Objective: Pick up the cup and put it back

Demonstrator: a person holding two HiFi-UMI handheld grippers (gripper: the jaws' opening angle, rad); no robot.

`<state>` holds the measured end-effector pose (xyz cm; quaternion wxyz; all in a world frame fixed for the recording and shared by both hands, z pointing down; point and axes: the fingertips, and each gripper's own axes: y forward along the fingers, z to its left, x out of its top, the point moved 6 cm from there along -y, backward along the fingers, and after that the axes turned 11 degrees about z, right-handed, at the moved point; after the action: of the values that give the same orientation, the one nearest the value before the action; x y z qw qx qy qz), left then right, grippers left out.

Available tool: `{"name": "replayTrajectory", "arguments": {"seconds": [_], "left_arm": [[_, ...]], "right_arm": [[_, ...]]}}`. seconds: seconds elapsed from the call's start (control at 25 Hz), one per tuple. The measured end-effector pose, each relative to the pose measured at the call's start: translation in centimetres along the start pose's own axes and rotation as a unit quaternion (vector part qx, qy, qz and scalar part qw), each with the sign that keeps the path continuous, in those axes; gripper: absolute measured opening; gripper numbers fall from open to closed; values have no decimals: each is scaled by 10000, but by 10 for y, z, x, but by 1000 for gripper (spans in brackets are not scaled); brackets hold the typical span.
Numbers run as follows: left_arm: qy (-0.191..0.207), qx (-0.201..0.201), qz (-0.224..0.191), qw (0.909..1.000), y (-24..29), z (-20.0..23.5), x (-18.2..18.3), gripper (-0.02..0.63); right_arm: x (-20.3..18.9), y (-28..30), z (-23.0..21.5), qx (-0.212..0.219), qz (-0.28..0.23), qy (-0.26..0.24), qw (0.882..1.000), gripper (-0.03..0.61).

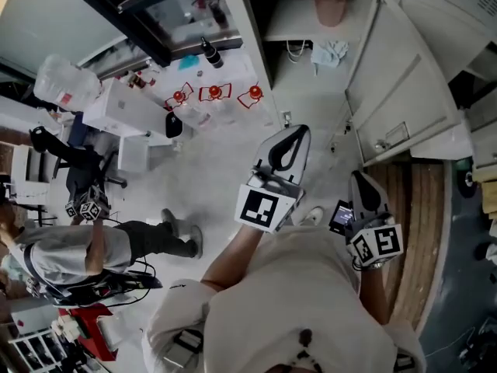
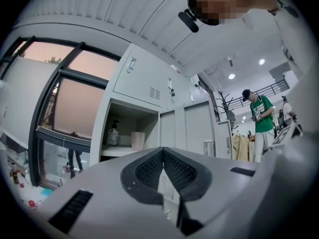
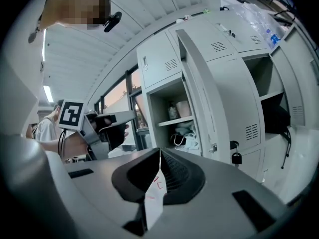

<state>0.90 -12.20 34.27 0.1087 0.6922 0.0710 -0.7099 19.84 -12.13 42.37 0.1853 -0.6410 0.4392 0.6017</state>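
The pink cup stands on the upper shelf of the open locker, beside a pump bottle. The cup shows ahead in the left gripper view, and small and far off in the right gripper view. My left gripper is held well short of the locker, jaws shut with nothing between them. To its right, my right gripper is also shut; a white slip with red marks sticks out between its pads. Neither gripper touches the cup.
The locker door stands swung open to the right, with a padlock hanging below. A light cloth lies on the shelf under the cup. A person stands at the left, another in green farther off. Windows line the left wall.
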Motion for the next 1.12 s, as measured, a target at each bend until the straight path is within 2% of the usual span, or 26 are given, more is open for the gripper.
{"name": "replayTrajectory", "arguments": {"seconds": [0.16,0.48,0.68,0.92,1.12], "left_arm": [[56,-26,242,9997,-30,-2,-10,9],[-107,-337,291,9990,-91,30,-33,9],[-139,-709,264,9970,-143,61,-42,9],[-157,-861,366,9955,-202,105,-52,9],[-130,-1220,399,9916,-236,104,-59,9]], "right_arm": [[6,4,11,88,-64,-181,9998,26],[15,16,70,-131,-237,-345,9990,25],[2,39,131,-257,-242,-205,9992,26],[-14,56,228,-205,-342,-230,9989,25],[-26,38,270,-494,-403,-226,9977,25]]}}
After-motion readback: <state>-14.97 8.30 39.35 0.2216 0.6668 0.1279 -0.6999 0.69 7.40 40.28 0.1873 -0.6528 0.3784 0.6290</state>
